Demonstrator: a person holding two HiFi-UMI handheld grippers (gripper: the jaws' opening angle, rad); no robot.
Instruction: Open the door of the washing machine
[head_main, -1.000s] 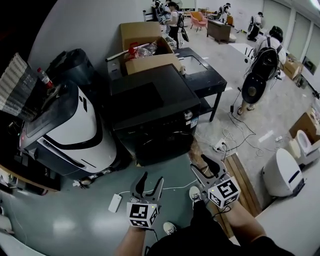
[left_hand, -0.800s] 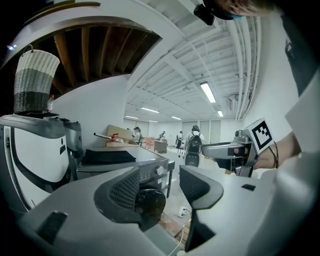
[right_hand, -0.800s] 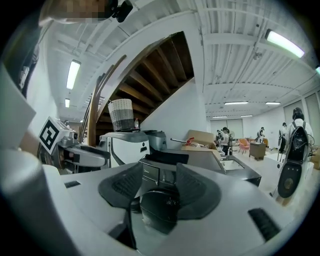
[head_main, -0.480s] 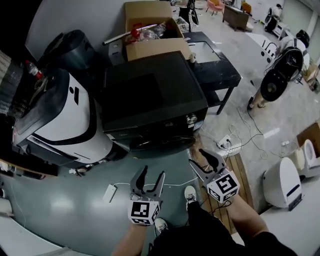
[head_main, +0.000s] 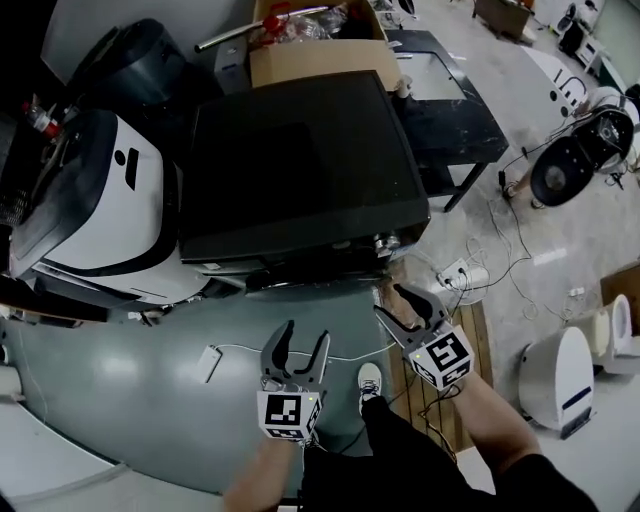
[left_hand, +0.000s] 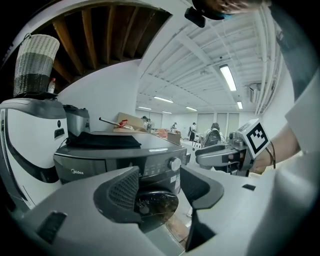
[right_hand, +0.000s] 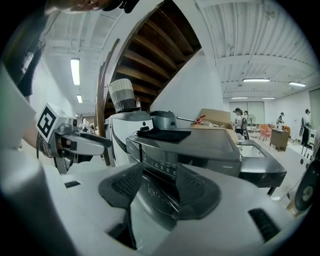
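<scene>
The dark grey front-loading washing machine (head_main: 300, 160) stands just ahead of me, with a black cloth on its top. Its round glass door (left_hand: 156, 202) is closed and shows between my left gripper's jaws in the left gripper view. My left gripper (head_main: 296, 345) hovers over the floor a short way in front of the washer, open and empty. My right gripper (head_main: 407, 303) is open too, nearer the washer's front right corner. In the right gripper view the control panel (right_hand: 165, 167) sits behind the open jaws. Neither gripper touches the machine.
A white appliance (head_main: 100, 200) stands left of the washer. Behind it are a cardboard box (head_main: 310, 55) and a black table (head_main: 450, 100). A power strip (head_main: 462, 275), cables and a wooden board (head_main: 470, 340) lie at the right. A white adapter (head_main: 212, 362) lies on the floor.
Both grippers have moved forward and lower toward the washer's front, and the washer now fills more of the head view. The jaws of both have stayed open.
</scene>
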